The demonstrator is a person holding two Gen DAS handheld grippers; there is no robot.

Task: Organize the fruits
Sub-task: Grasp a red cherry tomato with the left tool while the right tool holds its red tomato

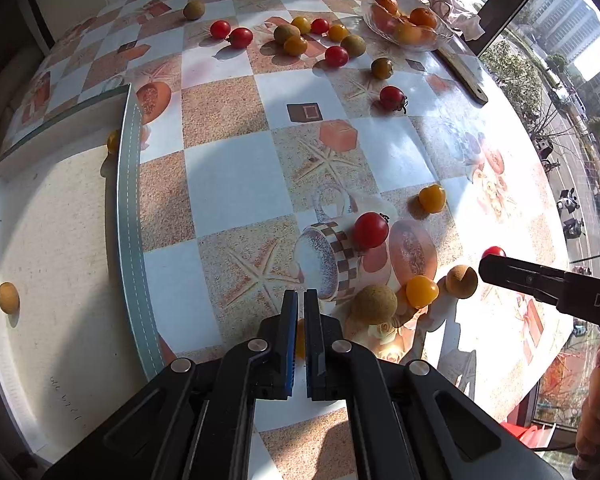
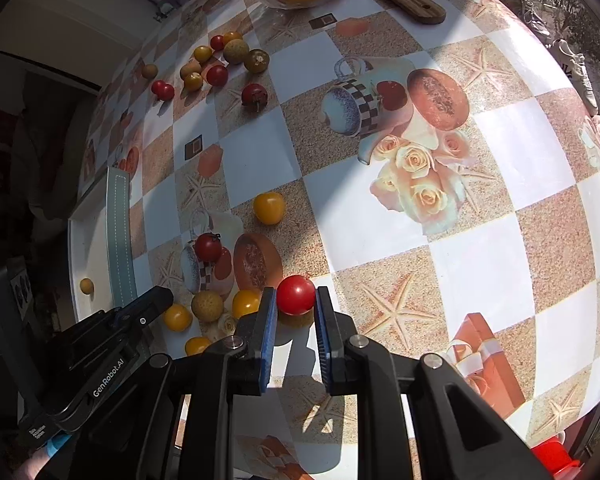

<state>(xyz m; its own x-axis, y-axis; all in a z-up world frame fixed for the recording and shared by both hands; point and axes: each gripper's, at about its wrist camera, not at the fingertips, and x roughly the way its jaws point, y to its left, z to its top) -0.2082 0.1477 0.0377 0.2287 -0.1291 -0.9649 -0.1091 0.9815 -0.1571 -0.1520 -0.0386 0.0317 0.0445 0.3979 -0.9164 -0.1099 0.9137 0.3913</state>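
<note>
**Grippers over a table of scattered small fruit**

Sunlight falls across a table (image 2: 480,216) covered in a checked cloth printed with starfish, cups and roses. Small round fruits lie loose over it.

The right gripper (image 2: 296,312) is low at the near edge, its jaws set a moderate way apart with a red cherry tomato (image 2: 296,294) sitting between the blue pads at the fingertips. Whether the pads touch it cannot be told; the tomato rests on the cloth.

The left gripper (image 1: 301,304) hovers just left of that spot, its jaws drawn narrow with only a thin gap and nothing held between them. Near its tips lie a tan round fruit (image 1: 374,304), a yellow tomato (image 1: 422,291) and a second tan fruit (image 1: 461,281), close together. A little farther sit another red tomato (image 1: 371,230) and an orange-yellow one (image 1: 432,198).

At the left stands a white tray (image 1: 60,240) with a pale blue-green rim. One tan fruit (image 1: 8,298) lies inside it, near its left wall.

At the far side a larger cluster of red, yellow and greenish fruits (image 1: 320,38) is spread on the cloth. Beyond it to the right, a glass bowl (image 1: 370,20) holds oranges, with a wooden board (image 1: 464,76) beside it.
</note>
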